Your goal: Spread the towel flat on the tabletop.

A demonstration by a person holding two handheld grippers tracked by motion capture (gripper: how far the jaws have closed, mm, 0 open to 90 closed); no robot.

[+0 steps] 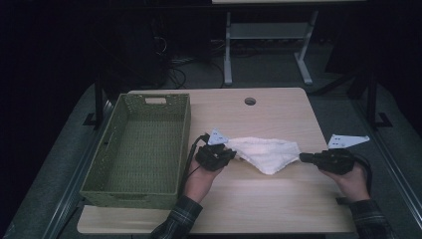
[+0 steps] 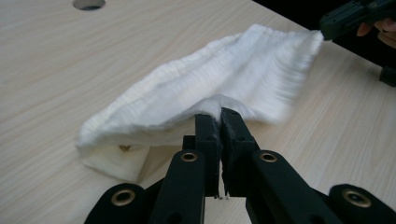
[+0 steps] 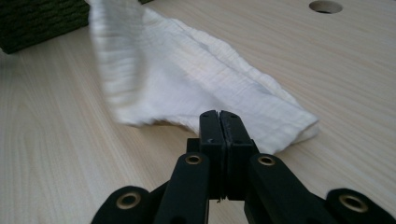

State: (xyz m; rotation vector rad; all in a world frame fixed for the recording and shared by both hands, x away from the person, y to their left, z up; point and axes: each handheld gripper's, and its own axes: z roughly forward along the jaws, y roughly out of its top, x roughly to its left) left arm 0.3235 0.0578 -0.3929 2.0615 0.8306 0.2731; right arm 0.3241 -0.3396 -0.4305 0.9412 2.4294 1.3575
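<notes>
White cotton cloth (image 1: 266, 152) hangs stretched between 2 grippers, right of the green woven basket (image 1: 144, 144), its middle sagging toward the wooden table (image 1: 268, 199). Left gripper (image 1: 228, 153): jaws fully closed, pinching the cloth end nearer the basket. Right gripper (image 1: 302, 157): jaws closed on the far end. Risk: both bites look thin, right at the hem. Pulling the hands apart could slip a corner out; then the cloth drops short of the basket.

cloth (image 1: 266, 152): white, ribbed, soft | table (image 1: 278, 199): pale matt wood | basket (image 1: 142, 144): green woven
</notes>
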